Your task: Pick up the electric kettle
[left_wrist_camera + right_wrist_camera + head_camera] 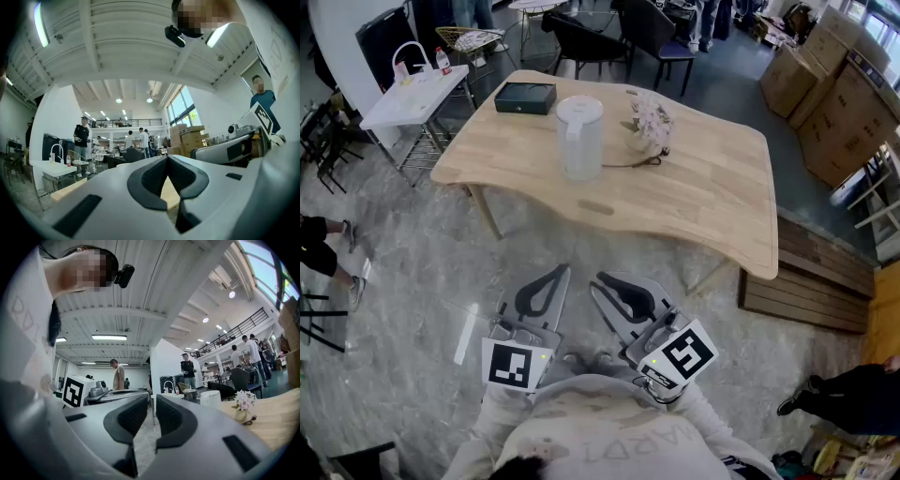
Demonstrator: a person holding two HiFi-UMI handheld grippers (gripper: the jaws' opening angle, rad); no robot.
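Note:
The electric kettle [579, 136], translucent white with a lid, stands upright on the far half of the pale wooden table [712, 197]. Both grippers are held low near my chest, well short of the table and pointing toward it. My left gripper [557, 273] is shut with nothing in it, its pads meeting at the tips [167, 158]. My right gripper [602, 279] is also shut and empty, its pads [151, 399] nearly touching. In the right gripper view the kettle [209, 398] shows small and far off, to the right of the jaws. The left gripper view does not show it.
On the table lie a black box [525, 97] and a small flower bunch [649, 124] beside the kettle. A white side table [417, 94] stands at the left, black chairs [581, 42] behind, cardboard boxes [830, 94] and wooden planks [811, 281] at the right. Grey floor lies between me and the table.

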